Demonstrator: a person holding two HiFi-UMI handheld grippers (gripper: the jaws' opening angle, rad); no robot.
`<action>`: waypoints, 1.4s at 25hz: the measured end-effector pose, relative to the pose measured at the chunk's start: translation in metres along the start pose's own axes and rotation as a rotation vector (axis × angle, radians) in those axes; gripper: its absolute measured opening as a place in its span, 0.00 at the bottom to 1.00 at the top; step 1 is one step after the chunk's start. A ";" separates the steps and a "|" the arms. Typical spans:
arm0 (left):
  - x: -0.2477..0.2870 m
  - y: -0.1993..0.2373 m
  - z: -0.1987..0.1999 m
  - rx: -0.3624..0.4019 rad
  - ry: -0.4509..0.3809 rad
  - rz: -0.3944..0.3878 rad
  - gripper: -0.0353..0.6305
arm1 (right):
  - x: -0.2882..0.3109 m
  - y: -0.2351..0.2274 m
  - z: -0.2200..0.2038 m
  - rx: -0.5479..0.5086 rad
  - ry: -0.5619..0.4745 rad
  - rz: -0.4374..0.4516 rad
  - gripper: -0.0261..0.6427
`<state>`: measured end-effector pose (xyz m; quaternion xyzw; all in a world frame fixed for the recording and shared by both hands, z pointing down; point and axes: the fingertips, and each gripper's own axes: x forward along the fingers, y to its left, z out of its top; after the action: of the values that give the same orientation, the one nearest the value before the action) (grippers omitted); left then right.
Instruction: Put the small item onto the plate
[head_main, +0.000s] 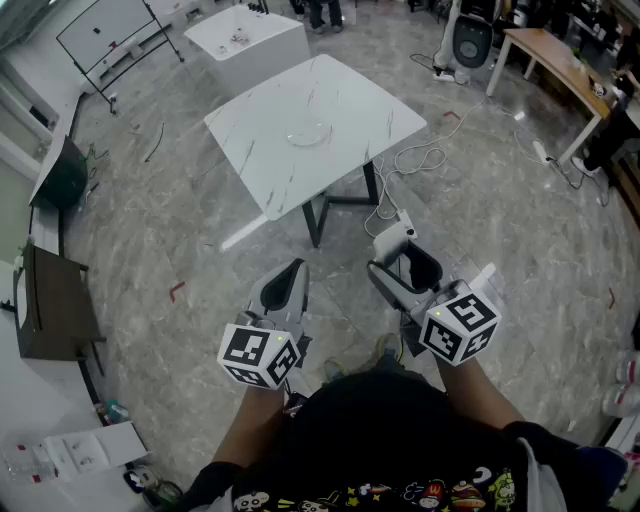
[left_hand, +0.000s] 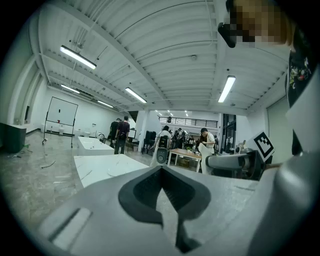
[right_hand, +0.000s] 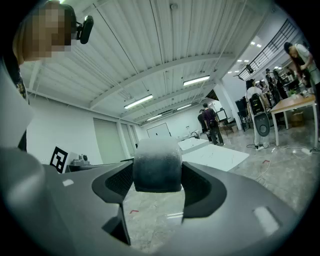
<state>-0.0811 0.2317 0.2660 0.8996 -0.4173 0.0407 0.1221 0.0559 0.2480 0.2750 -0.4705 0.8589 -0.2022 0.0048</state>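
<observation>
In the head view a clear plate (head_main: 306, 133) rests on the white marble table (head_main: 350, 100), well ahead of both grippers. My right gripper (head_main: 396, 256) is held over the floor, shut on a small white cylindrical item (head_main: 392, 239). In the right gripper view that item (right_hand: 157, 165) is pinched between the dark pads, and the table (right_hand: 216, 156) lies far beyond. My left gripper (head_main: 290, 274) hangs beside it, shut with nothing in it. In the left gripper view its jaws (left_hand: 161, 174) meet, with the table (left_hand: 102, 169) ahead.
A second white table (head_main: 247, 38) stands behind the marble one, and a wooden desk (head_main: 558, 62) is at the far right. White cables (head_main: 420, 158) trail on the floor by the table's leg. A dark cabinet (head_main: 52, 308) lines the left wall. People (left_hand: 120, 134) stand far off.
</observation>
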 end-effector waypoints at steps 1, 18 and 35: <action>0.005 0.004 0.000 0.001 -0.007 -0.003 0.05 | 0.004 -0.004 0.000 -0.010 -0.006 -0.012 0.53; 0.035 0.013 -0.006 0.015 0.000 0.005 0.05 | 0.028 -0.030 0.004 -0.023 -0.024 -0.017 0.53; 0.103 -0.041 -0.025 0.037 0.049 0.106 0.05 | 0.005 -0.118 0.005 -0.051 0.042 0.067 0.53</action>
<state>0.0173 0.1867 0.3006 0.8770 -0.4605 0.0768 0.1132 0.1487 0.1862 0.3130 -0.4372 0.8789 -0.1897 -0.0188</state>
